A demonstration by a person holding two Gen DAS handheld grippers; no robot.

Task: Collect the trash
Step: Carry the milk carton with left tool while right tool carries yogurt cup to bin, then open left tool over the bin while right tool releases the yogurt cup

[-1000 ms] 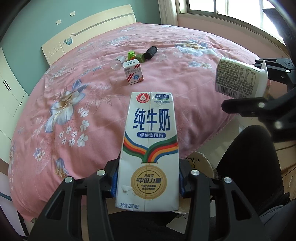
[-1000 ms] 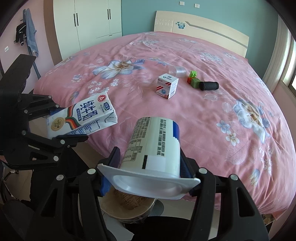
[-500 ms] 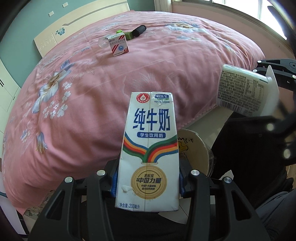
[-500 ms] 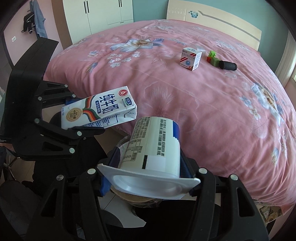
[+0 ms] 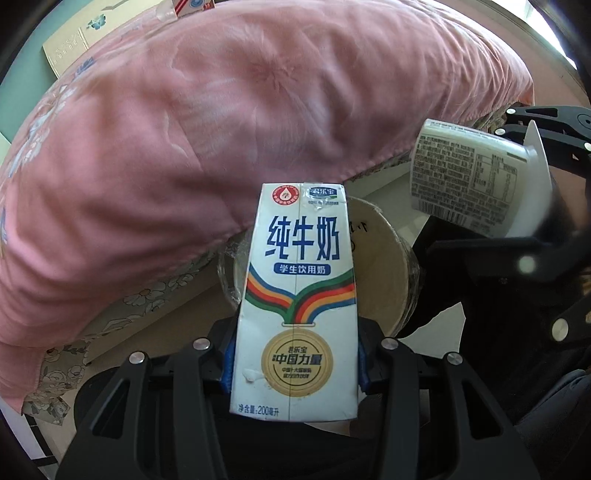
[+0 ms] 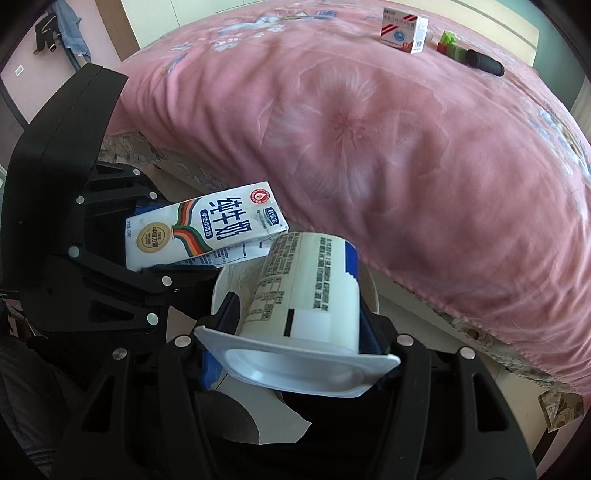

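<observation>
My left gripper [image 5: 295,363] is shut on a white milk carton [image 5: 299,295] with blue writing and a rainbow stripe. It holds the carton over a round cream trash bin [image 5: 384,266] on the floor beside the bed. My right gripper [image 6: 295,328] is shut on a white yogurt cup [image 6: 306,291] lying sideways, also above the bin's rim [image 6: 221,284]. The carton [image 6: 199,229] and the left gripper [image 6: 92,236] show at left in the right wrist view. The cup [image 5: 476,184] shows at right in the left wrist view.
A pink floral bed [image 6: 369,122] rises close behind the bin. On it lie a small white box [image 6: 404,29], green blocks [image 6: 448,40] and a black cylinder [image 6: 484,62]. Wardrobes and hanging clothes [image 6: 62,26] stand at the far left. The person's dark legs [image 5: 517,350] are near the bin.
Both grippers have come down from above the bed toward the floor. The carton and the cup now hang right over the bin, still held.
</observation>
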